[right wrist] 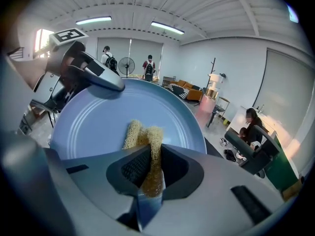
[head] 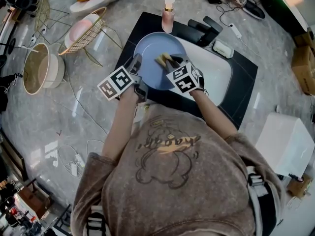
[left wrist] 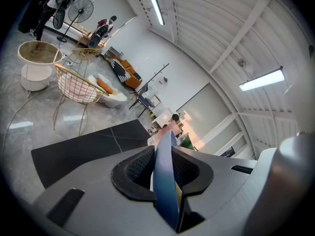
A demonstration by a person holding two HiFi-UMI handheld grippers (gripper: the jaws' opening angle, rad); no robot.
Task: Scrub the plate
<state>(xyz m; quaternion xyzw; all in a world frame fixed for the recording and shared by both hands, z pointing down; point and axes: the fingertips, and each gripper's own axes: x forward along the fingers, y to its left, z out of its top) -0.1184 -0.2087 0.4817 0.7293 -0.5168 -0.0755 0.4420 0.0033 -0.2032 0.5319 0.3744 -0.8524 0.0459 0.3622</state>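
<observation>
We have the plate (head: 153, 58), over the left end of the sink (head: 216, 77), pinched edge-on at its rim by the left gripper (head: 134, 64), while the right gripper (head: 172, 64), nearer the sink's middle, clamps the yellow scrub pad (head: 163, 59) against the plate's face.

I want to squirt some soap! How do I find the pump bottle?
Find the black sink surround in the grey counter. At its far edge, just beyond the blue plate, stands the pump bottle. It is the only pink bottle, with a white pump on top.
</observation>
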